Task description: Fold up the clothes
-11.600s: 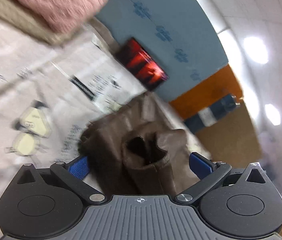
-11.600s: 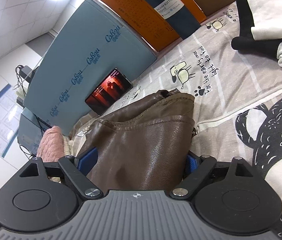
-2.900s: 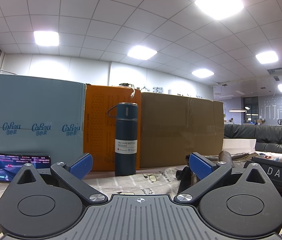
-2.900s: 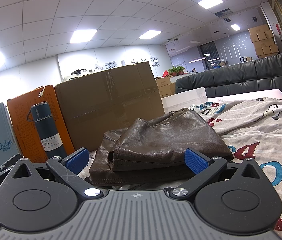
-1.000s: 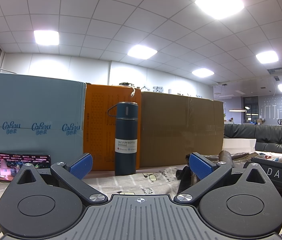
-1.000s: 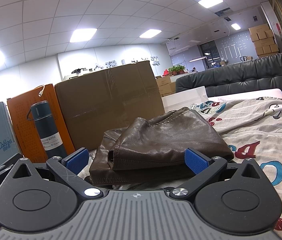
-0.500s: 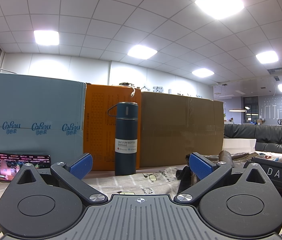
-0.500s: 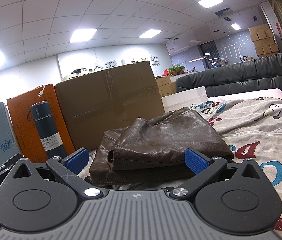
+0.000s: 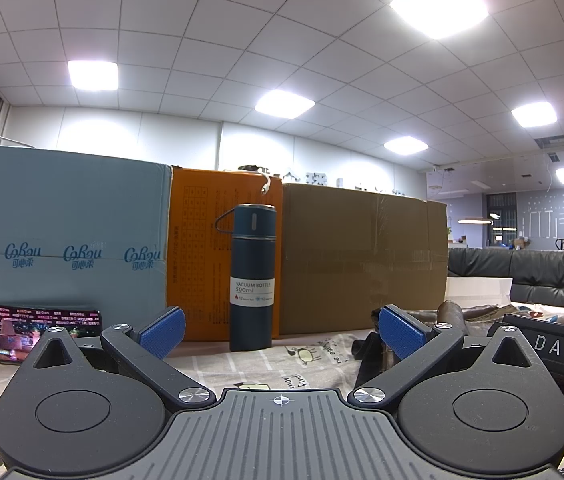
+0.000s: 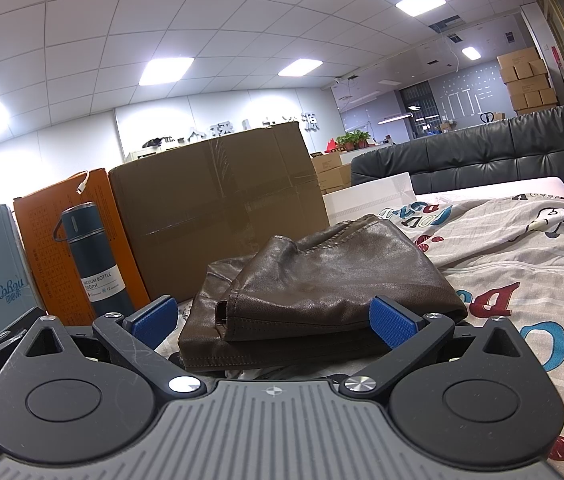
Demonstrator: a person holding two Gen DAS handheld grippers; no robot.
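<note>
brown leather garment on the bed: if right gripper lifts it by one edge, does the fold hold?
Probably not: the brown leather garment lies in loose stacked layers, so it would likely unfold. Its glossy surface looks slippery. It looks thick, likely heavyish.

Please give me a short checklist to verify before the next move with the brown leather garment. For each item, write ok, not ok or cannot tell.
1. Left hand-held gripper open and empty: ok.
2. Right hand-held gripper open and empty: ok.
3. Brown leather garment lies folded on the printed bedsheet: ok.
4. Folded edges lie even: cannot tell, the far side is hidden.
5. Vacuum bottle stands upright, apart from the garment: ok.
6. More clothes waiting: cannot tell.
</note>
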